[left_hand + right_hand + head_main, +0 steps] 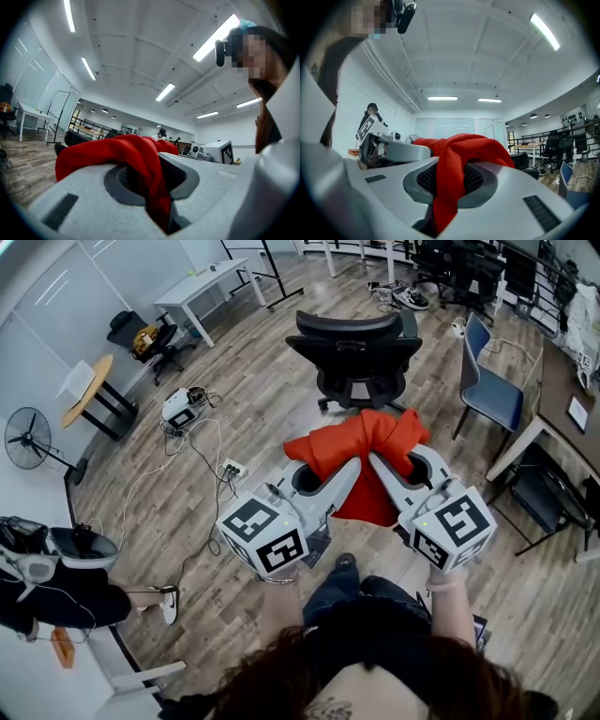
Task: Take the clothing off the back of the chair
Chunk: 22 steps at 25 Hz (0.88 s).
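Red garment (pixel 323 451) hangs bunched in front of the black office chair (pixel 356 352); left gripper (pixel 351 468) and right gripper (pixel 378 465) each clamp a fold of it, their tips close together.

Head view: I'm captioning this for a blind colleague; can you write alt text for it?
Seen from above, a person's left gripper and right gripper both clamp a bunched red garment, held over a wooden floor. A black office chair stands beyond it, nothing draped on its back.
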{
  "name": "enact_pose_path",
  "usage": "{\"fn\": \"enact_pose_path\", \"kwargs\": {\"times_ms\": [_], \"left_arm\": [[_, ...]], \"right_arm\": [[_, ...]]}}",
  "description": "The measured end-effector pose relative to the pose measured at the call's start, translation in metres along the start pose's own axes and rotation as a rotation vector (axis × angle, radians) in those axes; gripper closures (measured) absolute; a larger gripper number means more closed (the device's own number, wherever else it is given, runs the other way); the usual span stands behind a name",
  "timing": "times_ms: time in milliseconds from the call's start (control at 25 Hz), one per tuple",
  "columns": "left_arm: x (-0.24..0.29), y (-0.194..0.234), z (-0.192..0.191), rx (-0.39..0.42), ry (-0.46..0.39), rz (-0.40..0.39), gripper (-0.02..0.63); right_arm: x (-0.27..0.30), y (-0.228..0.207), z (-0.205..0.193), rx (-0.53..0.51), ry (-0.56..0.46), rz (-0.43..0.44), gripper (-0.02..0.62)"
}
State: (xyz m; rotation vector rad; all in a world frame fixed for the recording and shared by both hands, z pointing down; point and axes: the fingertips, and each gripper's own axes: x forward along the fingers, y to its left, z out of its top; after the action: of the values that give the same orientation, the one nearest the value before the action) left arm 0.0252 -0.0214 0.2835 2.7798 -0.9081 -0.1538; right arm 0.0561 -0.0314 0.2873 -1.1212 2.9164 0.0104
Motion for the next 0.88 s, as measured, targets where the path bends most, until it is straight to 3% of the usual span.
{"fn": "enact_pose_path", "kwargs": {"times_ms": [200, 880], "left_arm": [[0.0, 0.002, -0.001, 0.013, 0.02, 0.022, 0.525], [0.004, 0.023, 0.006, 0.009, 0.04, -0.016, 0.525]], "right_arm": [[0.0, 0.001, -0.002, -0.005, 0.017, -0.004, 0.532], [0.018, -0.006, 0.001, -0.019, 0.044, -0.044, 0.532]]}}
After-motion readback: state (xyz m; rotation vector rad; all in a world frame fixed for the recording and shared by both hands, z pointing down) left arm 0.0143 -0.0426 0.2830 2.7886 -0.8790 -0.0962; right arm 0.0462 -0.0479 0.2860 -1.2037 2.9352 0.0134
